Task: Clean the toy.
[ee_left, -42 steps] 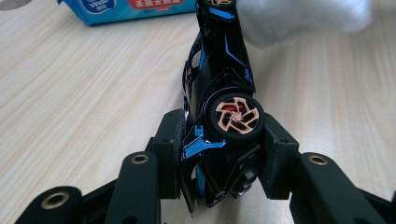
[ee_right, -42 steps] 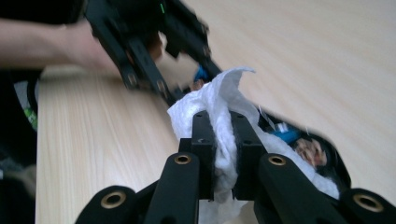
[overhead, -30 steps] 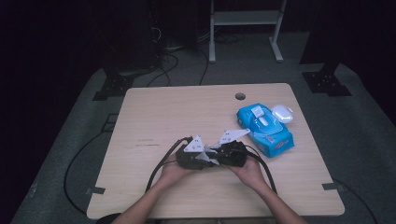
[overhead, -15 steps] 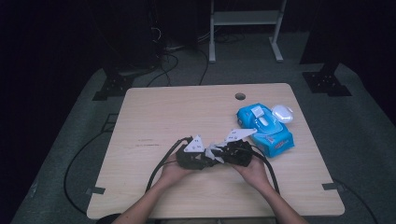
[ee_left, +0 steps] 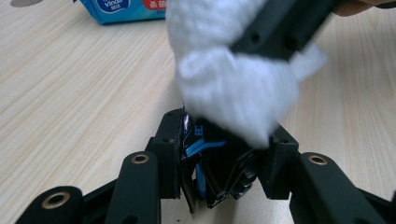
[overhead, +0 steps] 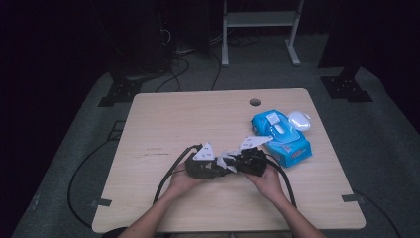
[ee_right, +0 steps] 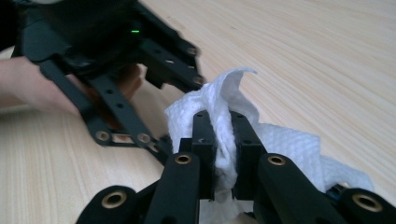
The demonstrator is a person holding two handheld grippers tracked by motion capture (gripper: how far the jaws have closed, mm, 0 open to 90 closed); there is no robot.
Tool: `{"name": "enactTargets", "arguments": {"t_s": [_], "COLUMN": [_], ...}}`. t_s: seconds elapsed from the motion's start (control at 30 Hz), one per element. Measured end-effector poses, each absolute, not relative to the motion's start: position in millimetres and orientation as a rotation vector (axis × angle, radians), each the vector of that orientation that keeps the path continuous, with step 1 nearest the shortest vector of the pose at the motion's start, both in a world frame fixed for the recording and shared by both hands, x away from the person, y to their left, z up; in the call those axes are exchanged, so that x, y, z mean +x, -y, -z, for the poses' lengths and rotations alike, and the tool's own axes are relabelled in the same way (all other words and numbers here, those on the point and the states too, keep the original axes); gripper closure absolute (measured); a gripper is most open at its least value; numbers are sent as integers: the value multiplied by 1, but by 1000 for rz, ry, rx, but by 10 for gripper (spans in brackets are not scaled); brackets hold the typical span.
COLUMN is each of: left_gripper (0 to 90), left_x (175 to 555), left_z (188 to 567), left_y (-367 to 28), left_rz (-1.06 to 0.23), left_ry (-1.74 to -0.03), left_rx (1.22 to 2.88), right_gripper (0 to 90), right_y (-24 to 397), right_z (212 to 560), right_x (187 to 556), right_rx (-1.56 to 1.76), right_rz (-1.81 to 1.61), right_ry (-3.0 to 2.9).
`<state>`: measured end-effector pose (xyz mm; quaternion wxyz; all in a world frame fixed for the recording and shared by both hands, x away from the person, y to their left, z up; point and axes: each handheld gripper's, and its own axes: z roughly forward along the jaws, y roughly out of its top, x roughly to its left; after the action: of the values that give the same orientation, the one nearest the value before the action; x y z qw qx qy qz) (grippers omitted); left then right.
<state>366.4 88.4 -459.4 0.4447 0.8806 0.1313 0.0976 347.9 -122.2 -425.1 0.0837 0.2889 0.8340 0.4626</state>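
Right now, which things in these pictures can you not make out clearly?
- Small dark object held by the left gripper: left gripper view; the white wipe covers its top, so what it is stays unclear.
- Same object in the high view: too small, hidden by hands and grippers.
- Blue wipes pack: left gripper view, cut off by the top edge.
- Right gripper shut on the wipe: its fingers hide the pinched part.
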Motion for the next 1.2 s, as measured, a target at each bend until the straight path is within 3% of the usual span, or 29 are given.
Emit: {"name": "enactTargets", "arguments": {"t_s": [0.1,0.33,0.63,0.87,1.2], "left_gripper": [579,578,579,578,579], "left_x": [367,367,368,369,370], "left_z": [459,459,459,458,458], "left_y": [-91,-90,-91,-91,-94], "left_rz": [-233,-238,-235,-238,-231], "left_ry": [-329,-331,-325,-327,-335], "left_rx": [2181,2184,2184,2184,2180], "right_gripper": [819,820,819,823,823], "right_y": [122,166,136,180,139], "right_z": [423,425,423,425,424], "right_x": [347,359,347,360,350], "right_rx": [833,990,866,1072,899], "right_rz": [-1345,-1327,-1302,-1319,-1307], "right_ry": [-2496,-2402,-2445,-2363,-2408]}}
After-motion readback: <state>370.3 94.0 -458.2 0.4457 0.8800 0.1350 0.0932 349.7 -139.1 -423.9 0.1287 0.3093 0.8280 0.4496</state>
